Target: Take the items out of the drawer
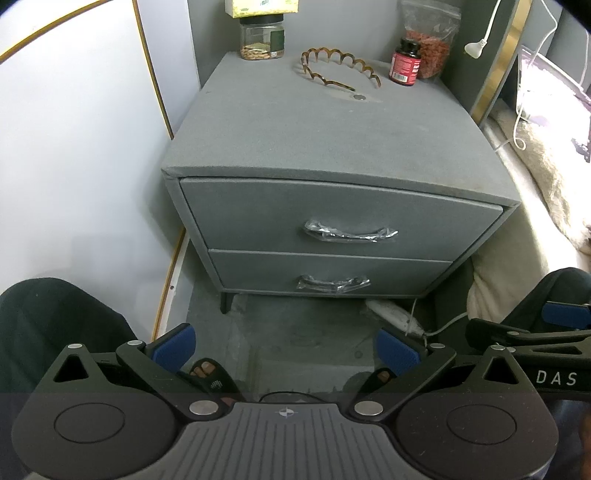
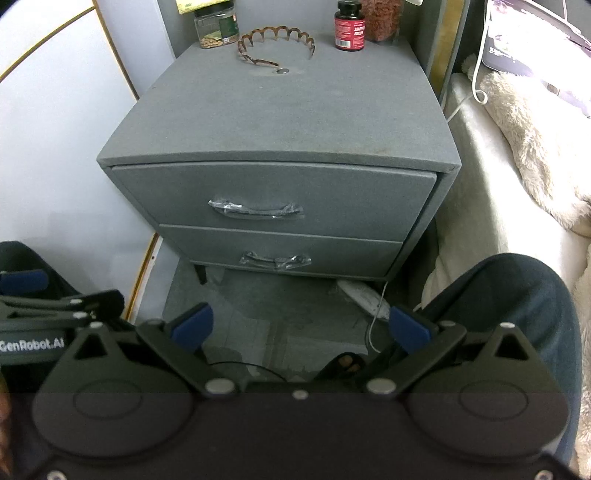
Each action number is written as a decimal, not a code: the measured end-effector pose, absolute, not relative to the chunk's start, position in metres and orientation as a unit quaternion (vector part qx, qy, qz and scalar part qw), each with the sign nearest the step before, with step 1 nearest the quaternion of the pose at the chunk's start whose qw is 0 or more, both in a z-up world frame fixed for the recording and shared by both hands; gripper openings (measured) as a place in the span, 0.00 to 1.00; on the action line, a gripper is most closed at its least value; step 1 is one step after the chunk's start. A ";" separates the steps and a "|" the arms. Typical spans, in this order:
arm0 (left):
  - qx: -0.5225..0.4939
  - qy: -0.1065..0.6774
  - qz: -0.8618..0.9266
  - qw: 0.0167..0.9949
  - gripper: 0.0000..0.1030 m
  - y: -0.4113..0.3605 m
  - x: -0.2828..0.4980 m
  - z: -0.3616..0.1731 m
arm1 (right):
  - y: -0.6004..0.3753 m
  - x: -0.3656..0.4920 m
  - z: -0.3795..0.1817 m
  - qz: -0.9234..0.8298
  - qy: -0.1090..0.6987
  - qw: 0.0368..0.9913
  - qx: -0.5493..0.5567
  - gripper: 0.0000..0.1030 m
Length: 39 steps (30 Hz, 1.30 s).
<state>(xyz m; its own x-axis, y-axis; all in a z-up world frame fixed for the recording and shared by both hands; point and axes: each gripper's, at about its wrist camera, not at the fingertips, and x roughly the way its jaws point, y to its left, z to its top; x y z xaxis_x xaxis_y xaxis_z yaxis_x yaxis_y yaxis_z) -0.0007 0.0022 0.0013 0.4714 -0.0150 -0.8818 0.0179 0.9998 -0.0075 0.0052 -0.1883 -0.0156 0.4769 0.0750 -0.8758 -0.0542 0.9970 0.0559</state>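
A grey fabric nightstand stands ahead with two shut drawers. The top drawer has a plastic-wrapped metal handle. The bottom drawer has a like handle. My left gripper is open and empty, low above the floor, well short of the drawers. My right gripper is open and empty, beside the left one. The drawers' contents are hidden.
On the nightstand top lie a brown wavy headband, a coin, a jar, a red-labelled bottle and a bag. A bed with a furry blanket is on the right, a wall panel on the left. The person's knees and sandalled feet are near the grippers. A power strip lies on the floor.
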 end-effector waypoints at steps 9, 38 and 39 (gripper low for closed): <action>0.000 0.511 -0.017 0.859 1.00 0.003 -0.002 0.002 | -0.189 0.005 -0.014 0.037 0.507 0.861 0.010 0.99; 0.006 0.453 -0.011 0.892 1.00 0.004 -0.012 0.006 | -0.213 0.007 -0.020 0.075 0.492 0.867 0.035 1.00; 0.007 0.450 -0.015 0.893 1.00 0.003 -0.013 0.006 | -0.213 0.007 -0.021 0.078 0.495 0.865 0.034 1.00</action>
